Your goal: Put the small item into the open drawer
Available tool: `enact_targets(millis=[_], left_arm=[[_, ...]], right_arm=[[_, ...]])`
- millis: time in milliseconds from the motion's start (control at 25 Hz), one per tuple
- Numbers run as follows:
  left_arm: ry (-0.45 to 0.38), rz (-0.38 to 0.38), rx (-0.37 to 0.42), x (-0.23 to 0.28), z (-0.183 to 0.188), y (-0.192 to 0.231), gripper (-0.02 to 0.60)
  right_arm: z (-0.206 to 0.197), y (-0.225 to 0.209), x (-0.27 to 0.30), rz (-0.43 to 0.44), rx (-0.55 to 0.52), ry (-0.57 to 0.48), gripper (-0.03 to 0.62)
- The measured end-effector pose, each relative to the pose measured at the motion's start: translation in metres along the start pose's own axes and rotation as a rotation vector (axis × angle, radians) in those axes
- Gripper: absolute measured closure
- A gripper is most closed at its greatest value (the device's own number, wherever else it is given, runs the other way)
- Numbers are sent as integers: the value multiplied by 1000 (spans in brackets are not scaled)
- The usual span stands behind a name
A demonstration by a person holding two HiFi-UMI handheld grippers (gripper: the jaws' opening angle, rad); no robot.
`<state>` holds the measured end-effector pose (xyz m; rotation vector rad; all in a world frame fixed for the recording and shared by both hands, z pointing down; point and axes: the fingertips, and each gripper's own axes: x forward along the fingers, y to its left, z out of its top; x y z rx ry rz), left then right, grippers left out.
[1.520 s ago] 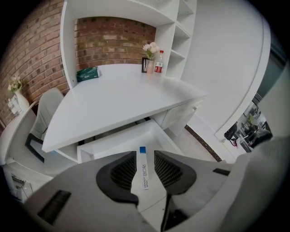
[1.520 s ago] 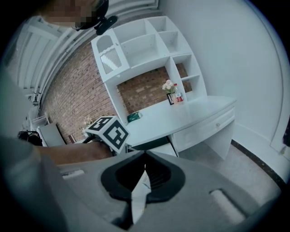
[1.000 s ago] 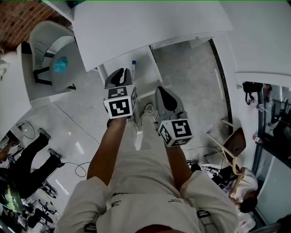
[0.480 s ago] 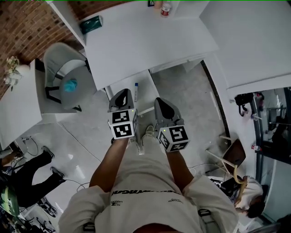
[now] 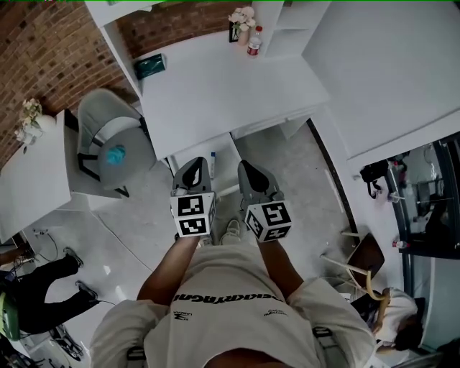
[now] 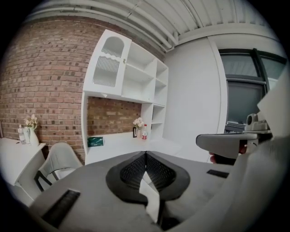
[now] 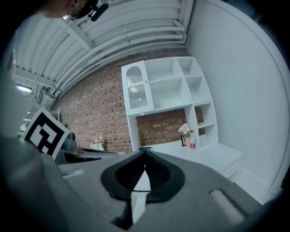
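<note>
A white open drawer (image 5: 228, 159) sticks out under the white desk (image 5: 230, 86). A slim white item with a blue cap (image 5: 213, 162) lies in it. My left gripper (image 5: 192, 162) hovers above the drawer's left part, just left of the item. In the left gripper view its jaws (image 6: 145, 154) are shut with nothing between them. My right gripper (image 5: 243, 165) hangs beside it over the drawer's right edge. Its jaws (image 7: 145, 152) meet at the tips and hold nothing. Both grippers point toward the desk.
On the desk stand a green box (image 5: 151, 66), a flower vase (image 5: 241, 19) and a bottle (image 5: 253, 43). A grey chair (image 5: 108, 140) with a blue object (image 5: 115, 154) is on the left. A seated person (image 5: 39, 287) is lower left, and another person (image 5: 392, 316) and a chair (image 5: 363, 255) lower right.
The view has lifted, so more of the desk and its far objects shows. Both grippers now sit closer together and nearer my body. The item stays in the drawer.
</note>
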<state>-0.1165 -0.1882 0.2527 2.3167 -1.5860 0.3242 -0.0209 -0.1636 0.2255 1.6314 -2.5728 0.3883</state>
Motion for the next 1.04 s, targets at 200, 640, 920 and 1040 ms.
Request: enact_targets(millis=[200,640,920,1040], left_arm=[[-22,3,26,-17,9,-11,583],[-77,0,49,-27,23,-22,583],[-90,-15,38,-23,30,-29,583],[-109,-11,52,-18,32,-28,583]], right_arm=[[10,-4,-11,-9,-25,-9,595],[33,-5,-14,-9,-53,-42,595],[37,-13,-12,-11,-53,-42,595],[39,-17,-10,-11,-55,-48,595]])
